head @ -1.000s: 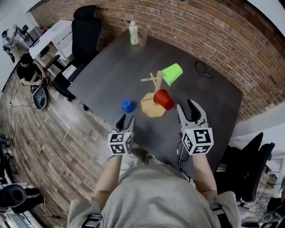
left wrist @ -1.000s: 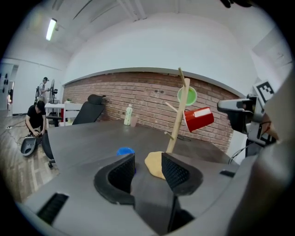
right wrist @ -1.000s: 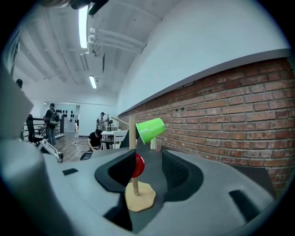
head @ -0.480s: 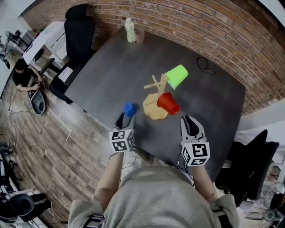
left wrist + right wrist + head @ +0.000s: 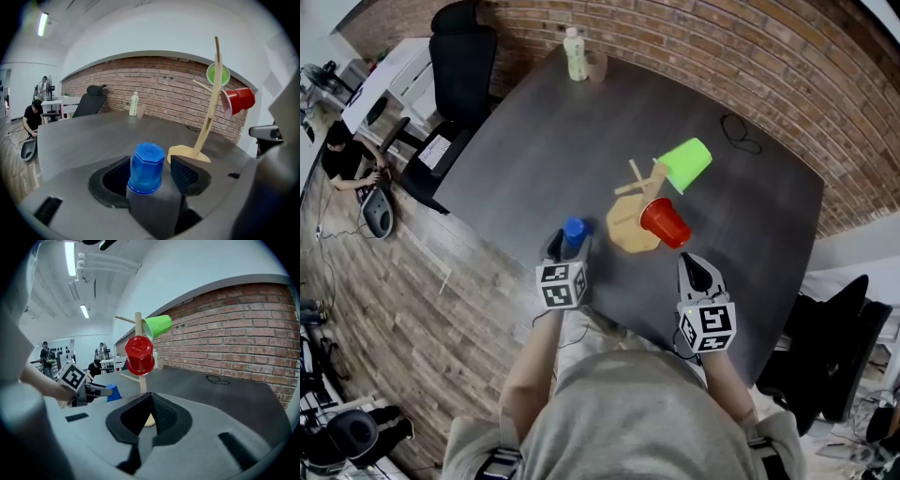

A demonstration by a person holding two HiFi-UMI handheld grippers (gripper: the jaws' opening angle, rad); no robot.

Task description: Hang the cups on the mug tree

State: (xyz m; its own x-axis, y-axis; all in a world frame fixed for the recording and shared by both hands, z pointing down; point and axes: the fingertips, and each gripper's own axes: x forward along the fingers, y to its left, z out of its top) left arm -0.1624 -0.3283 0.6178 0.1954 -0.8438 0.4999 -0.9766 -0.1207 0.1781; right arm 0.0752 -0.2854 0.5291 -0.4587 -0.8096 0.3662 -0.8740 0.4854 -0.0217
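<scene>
The left tongs (image 5: 568, 247), just opened wide, are set astride the blue cup (image 5: 146, 168), nine o'clock of the mug tree (image 5: 634, 228), ready for gripping; the right tongs (image 5: 151, 405) have just been clenched empty.

Blue cup (image 5: 146, 166) looks smooth plastic, mug tree (image 5: 623, 232) bare wood, table (image 5: 534, 141) matt grey.

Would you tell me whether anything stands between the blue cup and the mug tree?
Nothing visible does: only bare table lies between the blue cup and the mug tree.
</scene>
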